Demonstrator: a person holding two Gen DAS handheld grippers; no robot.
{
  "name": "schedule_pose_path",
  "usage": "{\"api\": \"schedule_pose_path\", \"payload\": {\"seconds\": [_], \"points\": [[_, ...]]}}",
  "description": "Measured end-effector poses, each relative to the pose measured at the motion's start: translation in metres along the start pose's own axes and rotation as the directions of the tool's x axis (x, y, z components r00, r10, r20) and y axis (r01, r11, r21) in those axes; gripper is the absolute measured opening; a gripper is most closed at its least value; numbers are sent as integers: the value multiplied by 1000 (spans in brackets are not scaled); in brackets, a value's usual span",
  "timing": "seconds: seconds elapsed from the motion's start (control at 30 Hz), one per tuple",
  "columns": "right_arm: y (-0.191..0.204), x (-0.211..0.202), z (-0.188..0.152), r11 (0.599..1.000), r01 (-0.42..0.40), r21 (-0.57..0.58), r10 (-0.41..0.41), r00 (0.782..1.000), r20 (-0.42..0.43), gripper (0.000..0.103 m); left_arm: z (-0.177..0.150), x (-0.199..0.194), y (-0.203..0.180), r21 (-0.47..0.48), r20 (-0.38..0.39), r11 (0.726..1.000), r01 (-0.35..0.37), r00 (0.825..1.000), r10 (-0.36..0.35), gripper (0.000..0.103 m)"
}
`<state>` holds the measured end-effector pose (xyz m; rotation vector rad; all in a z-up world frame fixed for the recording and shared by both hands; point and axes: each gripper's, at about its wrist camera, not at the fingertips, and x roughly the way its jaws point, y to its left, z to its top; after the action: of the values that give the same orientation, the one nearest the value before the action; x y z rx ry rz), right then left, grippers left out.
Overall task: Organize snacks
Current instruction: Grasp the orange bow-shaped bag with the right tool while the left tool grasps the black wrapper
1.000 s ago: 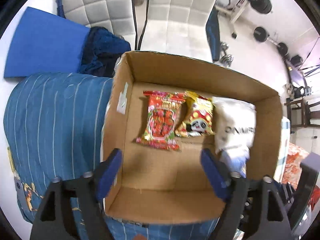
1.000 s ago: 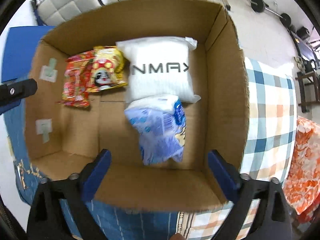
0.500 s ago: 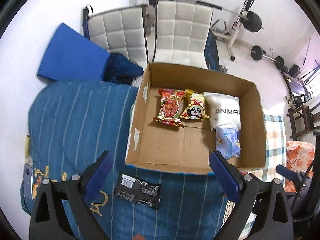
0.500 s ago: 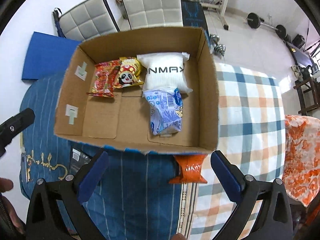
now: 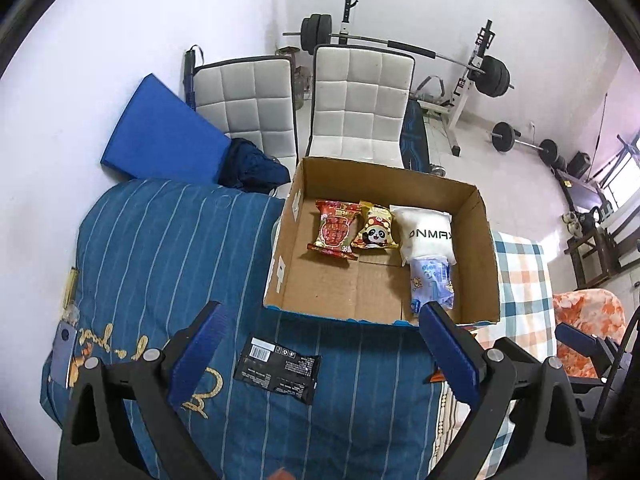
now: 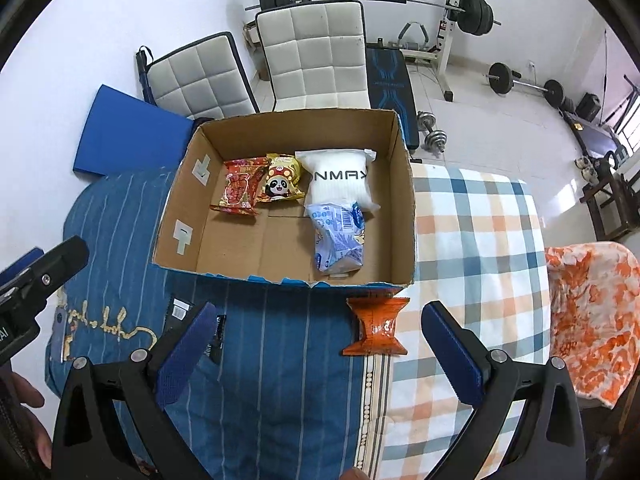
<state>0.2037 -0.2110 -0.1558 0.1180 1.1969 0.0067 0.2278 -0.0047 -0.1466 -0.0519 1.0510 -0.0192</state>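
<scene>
In the left wrist view, the left gripper (image 5: 320, 354) hangs above the blue striped blanket (image 5: 160, 248) with its jaws wide apart and nothing between them. A black packet (image 5: 277, 363) lies flat on the blanket between the fingers, just in front of the cardboard box (image 5: 486, 240). Inside the box are a red packet (image 5: 335, 229), a panda packet (image 5: 375, 229), a white bag (image 5: 428, 235) and a pale blue bag (image 5: 433, 283) (the last two are touching).

In the right wrist view, the right gripper (image 6: 318, 350) is also wide open and empty. An orange packet (image 6: 376, 327) lies near the front wall of the box, where the striped blanket meets the checked cloth (image 6: 480, 240).
</scene>
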Motion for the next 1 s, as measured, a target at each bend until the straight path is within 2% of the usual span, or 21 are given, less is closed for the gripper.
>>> {"api": "schedule_pose_path", "payload": {"seconds": [0.13, 0.3, 0.4, 0.43, 0.5, 0.57, 0.6, 0.67, 0.7, 0.73, 0.83, 1.0], "points": [[-22, 11, -4, 999, 7, 42, -5, 999, -38, 103, -5, 10, 10, -40, -32, 999, -10, 999, 9, 99], [-71, 70, -20, 993, 54, 107, -33, 981, -190, 103, -30, 51, 28, -100, -125, 992, -72, 990, 59, 99], [-95, 122, -35, 988, 59, 145, -13, 954, -299, 103, -54, 89, 41, -147, -234, 984, -104, 970, 67, 98], [-101, 138, -41, 986, 58, 159, -2, 944, -329, 103, -63, 104, 47, -171, -276, 978, -121, 959, 71, 98], [-109, 167, -49, 980, 49, 195, 29, 925, -378, 102, -80, 130, 60, -242, -361, 962, -124, 932, 29, 98], [-112, 192, -55, 974, 28, 226, 68, 910, -408, 99, -94, 154, 75, -336, -425, 933, -126, 905, -32, 98], [-112, 201, -58, 972, 32, 231, 70, 905, -419, 97, -104, 169, 86, -409, -463, 903, -130, 882, -82, 98], [-110, 214, -60, 971, 30, 237, 78, 898, -433, 82, -115, 190, 99, -506, -486, 854, -118, 858, -169, 98], [-109, 217, -61, 971, 39, 236, 71, 895, -440, 80, -122, 204, 106, -548, -509, 824, -144, 839, -192, 97], [-108, 220, -61, 970, 42, 239, 70, 895, -442, 77, -126, 213, 110, -577, -518, 802, -155, 828, -213, 97], [-106, 223, -61, 967, 53, 250, 62, 901, -429, 70, -134, 237, 119, -635, -529, 749, -192, 814, -240, 97], [-106, 223, -64, 964, 59, 261, 60, 904, -423, 69, -141, 264, 118, -649, -559, 720, -245, 795, -233, 98]]}}
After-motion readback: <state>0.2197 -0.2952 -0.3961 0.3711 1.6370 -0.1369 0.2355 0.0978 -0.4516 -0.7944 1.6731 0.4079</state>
